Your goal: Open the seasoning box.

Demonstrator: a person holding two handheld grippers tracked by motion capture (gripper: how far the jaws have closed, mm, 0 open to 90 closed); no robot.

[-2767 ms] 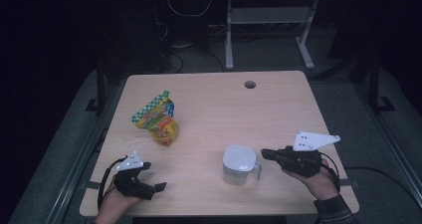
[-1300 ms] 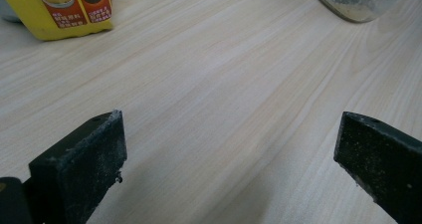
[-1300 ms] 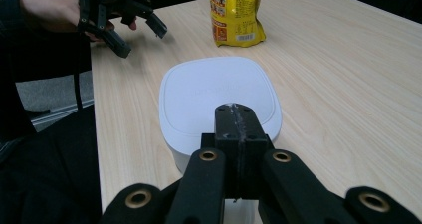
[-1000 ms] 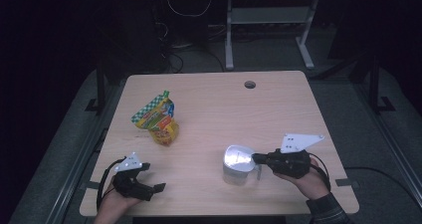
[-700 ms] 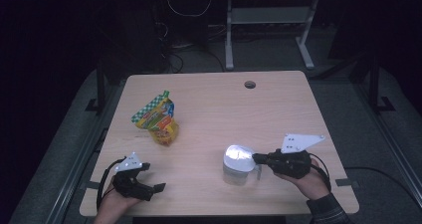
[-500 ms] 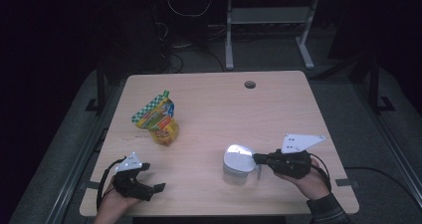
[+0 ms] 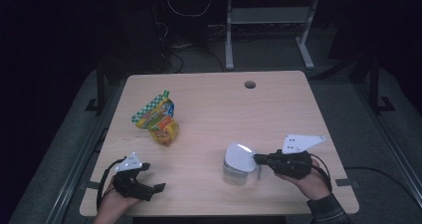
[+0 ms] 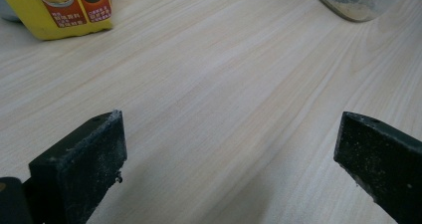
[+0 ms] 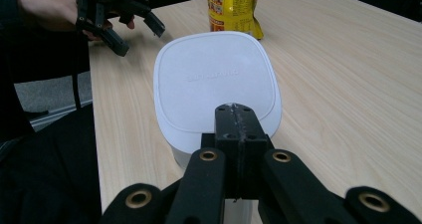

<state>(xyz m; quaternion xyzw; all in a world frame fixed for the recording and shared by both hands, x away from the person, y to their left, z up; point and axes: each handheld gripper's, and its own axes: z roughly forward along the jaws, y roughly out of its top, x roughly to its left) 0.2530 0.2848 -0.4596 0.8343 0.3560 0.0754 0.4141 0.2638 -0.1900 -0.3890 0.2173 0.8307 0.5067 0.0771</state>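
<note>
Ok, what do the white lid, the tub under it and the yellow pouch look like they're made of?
The white lid looks like matte moulded plastic: smooth, with raised lettering and a rounded rim. The tub beneath seems clear or translucent plastic, since pale grainy contents show through its wall. The yellow pouch appears to be glossy printed plastic film, crinkled and catching the light.

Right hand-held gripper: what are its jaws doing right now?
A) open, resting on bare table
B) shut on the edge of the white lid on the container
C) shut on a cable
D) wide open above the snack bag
B: in the right gripper view the right hand-held gripper has its jaws together on the near edge of the white lid, which sits tilted on the container in the high view.
</note>
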